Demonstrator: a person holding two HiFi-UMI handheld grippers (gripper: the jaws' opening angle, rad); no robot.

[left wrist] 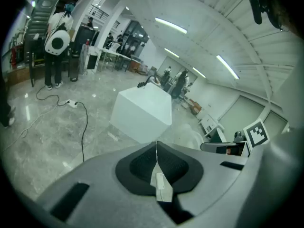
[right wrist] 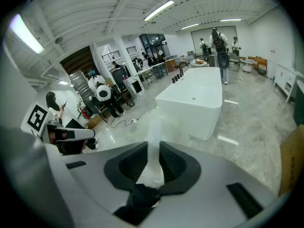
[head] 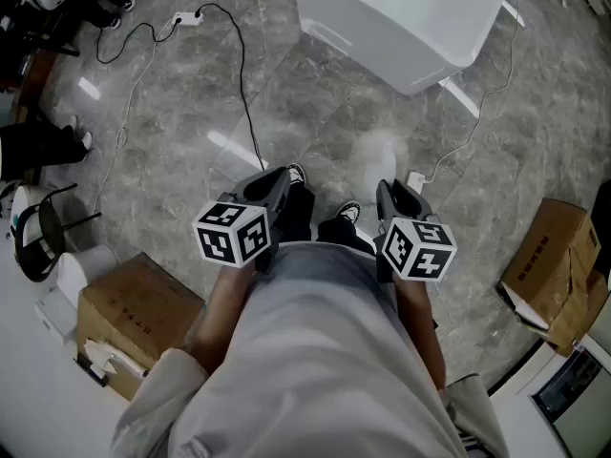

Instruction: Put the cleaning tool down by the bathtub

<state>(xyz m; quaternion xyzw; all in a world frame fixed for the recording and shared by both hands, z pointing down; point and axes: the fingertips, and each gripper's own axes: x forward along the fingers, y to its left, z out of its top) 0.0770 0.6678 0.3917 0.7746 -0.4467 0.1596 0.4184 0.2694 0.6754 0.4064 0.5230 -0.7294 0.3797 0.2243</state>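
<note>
Right claw (right wrist: 153,148) has its jaws pressed onto the cleaning tool (right wrist: 154,127), a pale, half-clear stem that stands in the gap between the two dark pads and reaches forward past the tips. Left claw (left wrist: 156,145) has its jaws pressed together, and only a thin line shows between the pads. In the head view both claws are held side by side near the person's waist, the left one (head: 277,177) and the right one (head: 389,191), each with its marker cube towards the body.

Grey marble floor (head: 286,93) lies under and all around the claws. The white bathtub (head: 401,17) stands ahead of both claws, well apart from them. In the right gripper view it (right wrist: 194,99) is straight beyond the tip of the tool, and in the left gripper view it (left wrist: 142,113) is ahead of the closed jaws.

One cardboard box (head: 138,313) sits on the floor to the left of the left claw, and a second cardboard box (head: 558,265), with its flaps open, is to the right of the right claw.

A black cable (head: 243,84) runs over the floor ahead of the left claw. The tool is off the floor, only in the right claw. A small pale tab (left wrist: 161,186) shows at the base of the left claw's seam; what it is cannot be told.
</note>
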